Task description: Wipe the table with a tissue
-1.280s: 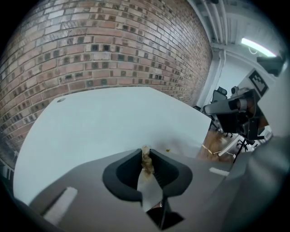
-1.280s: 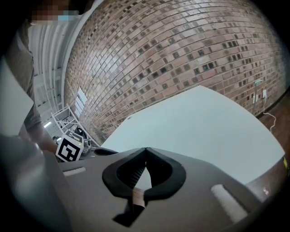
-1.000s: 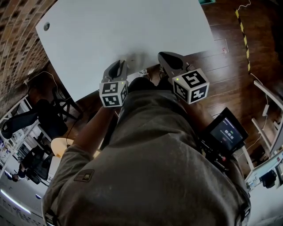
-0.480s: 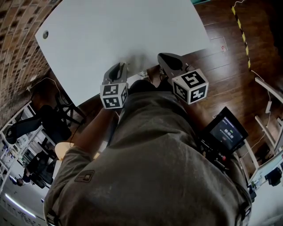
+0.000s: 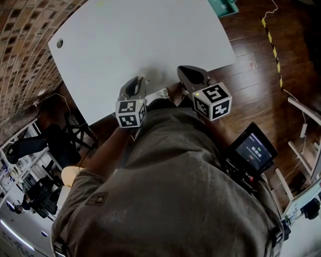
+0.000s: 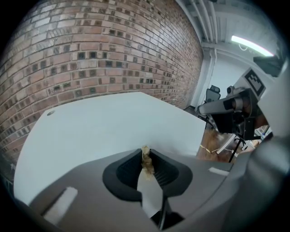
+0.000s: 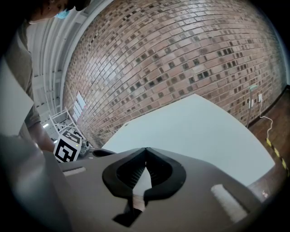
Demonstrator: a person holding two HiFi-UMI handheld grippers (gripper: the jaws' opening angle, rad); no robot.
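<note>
The white table (image 5: 145, 40) fills the upper part of the head view. My left gripper (image 5: 136, 81) hovers at its near edge; in the left gripper view its jaws are shut on a small tan scrap of tissue (image 6: 146, 159) that pokes out at the tips of the left gripper (image 6: 145, 152). Just right of it, my right gripper (image 5: 183, 69) also sits over the near edge. The right gripper view shows the right gripper (image 7: 146, 150) shut with nothing between its jaws. A small white crumpled bit (image 5: 159, 93) lies between the two grippers.
A brick wall (image 6: 90, 54) runs along the table's far side. A round hole (image 5: 59, 43) marks the table's left corner and a teal object (image 5: 228, 6) its far right corner. Wooden floor (image 5: 261, 90), a small screen (image 5: 253, 149) and office chairs (image 5: 35, 140) surround me.
The head view has shifted slightly, so the table sits a little further right. Both grippers stay shut over the near edge, barely moved.
</note>
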